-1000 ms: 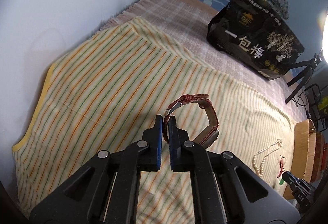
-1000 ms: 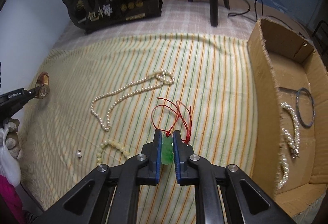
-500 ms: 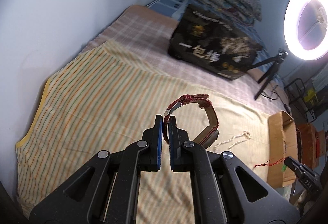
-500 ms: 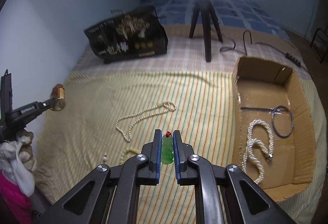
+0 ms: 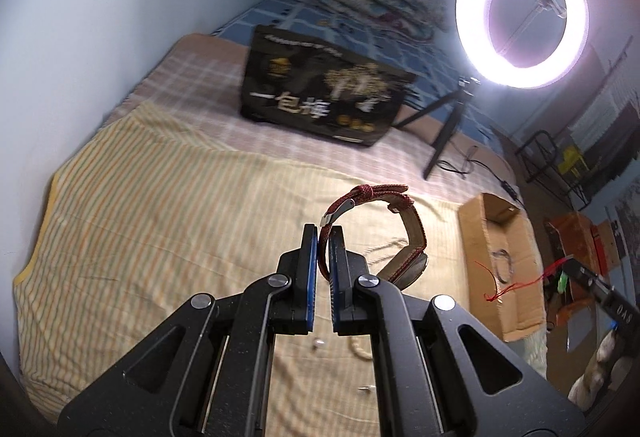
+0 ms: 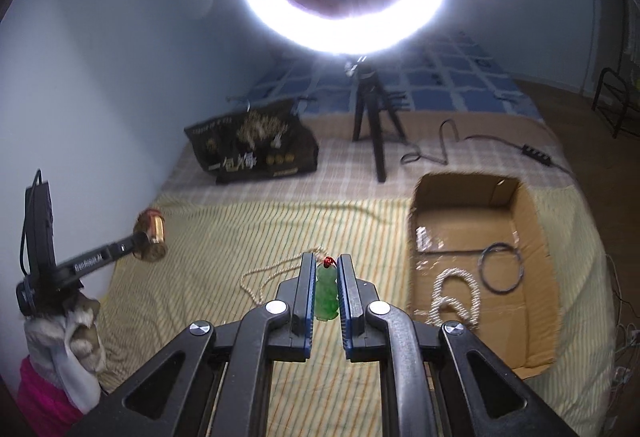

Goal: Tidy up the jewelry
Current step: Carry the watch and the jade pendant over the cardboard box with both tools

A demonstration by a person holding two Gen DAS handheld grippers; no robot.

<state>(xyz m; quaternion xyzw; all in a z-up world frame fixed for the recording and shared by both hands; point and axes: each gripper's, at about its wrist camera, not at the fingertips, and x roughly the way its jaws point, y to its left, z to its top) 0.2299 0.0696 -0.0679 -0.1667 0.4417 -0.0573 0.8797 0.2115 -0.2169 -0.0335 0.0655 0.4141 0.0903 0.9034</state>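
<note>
Under my fingers is the bed (image 6: 500, 141) with a striped cloth (image 6: 224, 237). On it the cardboard box (image 6: 536, 237) stands; left of the box lies a pearl necklace (image 6: 256, 277), behind it a tripod (image 6: 374, 125) and a black bag (image 6: 252, 145).

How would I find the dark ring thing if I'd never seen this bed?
Look at the open cardboard box sitting on the striped sheet, right of the tripod. On its floor, near the far right side, lies the dark ring, flat and alone. Beside it lies a white pearl string, which is bumpy and loopy, while the ring is one thin, smooth, dark circle.
</note>
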